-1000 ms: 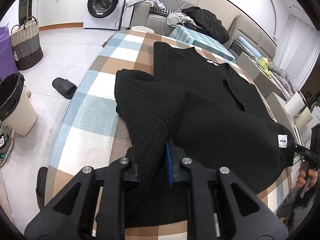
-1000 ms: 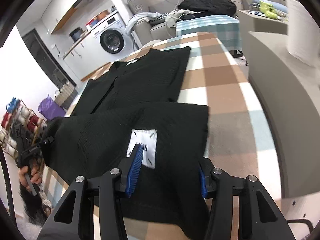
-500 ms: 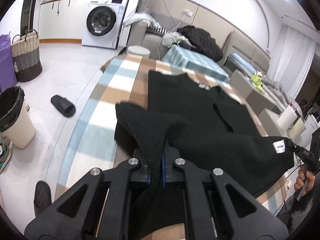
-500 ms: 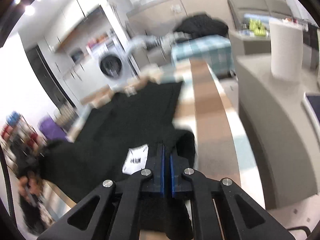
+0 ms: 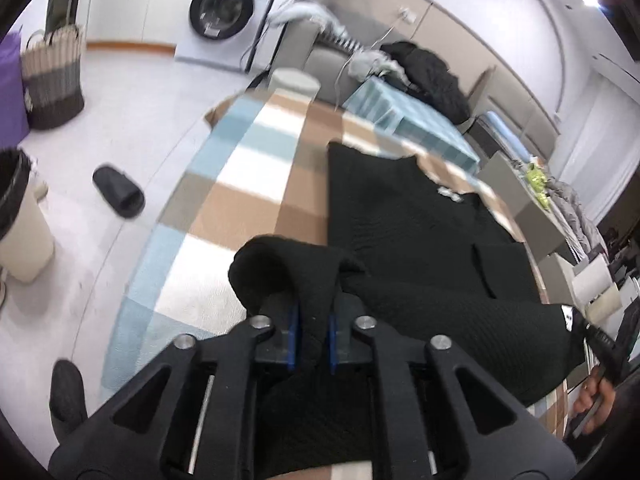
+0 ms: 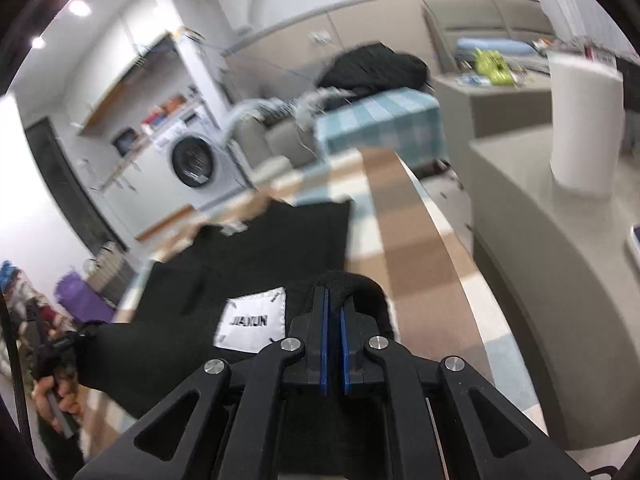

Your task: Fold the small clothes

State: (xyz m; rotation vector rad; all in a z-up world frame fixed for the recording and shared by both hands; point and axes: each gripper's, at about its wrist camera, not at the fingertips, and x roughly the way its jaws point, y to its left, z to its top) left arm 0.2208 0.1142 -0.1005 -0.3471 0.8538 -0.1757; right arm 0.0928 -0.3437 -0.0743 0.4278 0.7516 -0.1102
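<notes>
Now both my tongs are clamped on the black ribbed knit garment (image 5: 420,248), which lies spread on the table with the brown, white and pale-blue checked cloth (image 5: 240,184). My left gripper (image 5: 311,332) pinches a bunched fold of the near hem between its blue pads; its jaws have just been easing a little wider, yet the cloth fills the gap and humps up toward 11 o'clock. My right gripper (image 6: 334,344) is closed tight on the other near corner, the knit curling over its tips. At 9 o'clock from those tips sits the white sewn label (image 6: 252,322) with dark letters. The rest of the garment stretches flat toward 12 o'clock. Beyond the table, at 11 o'clock in the left view, stands a white front-loading washing machine (image 5: 224,12); a black slipper (image 5: 118,196) lies on the floor at 9 o'clock.
</notes>
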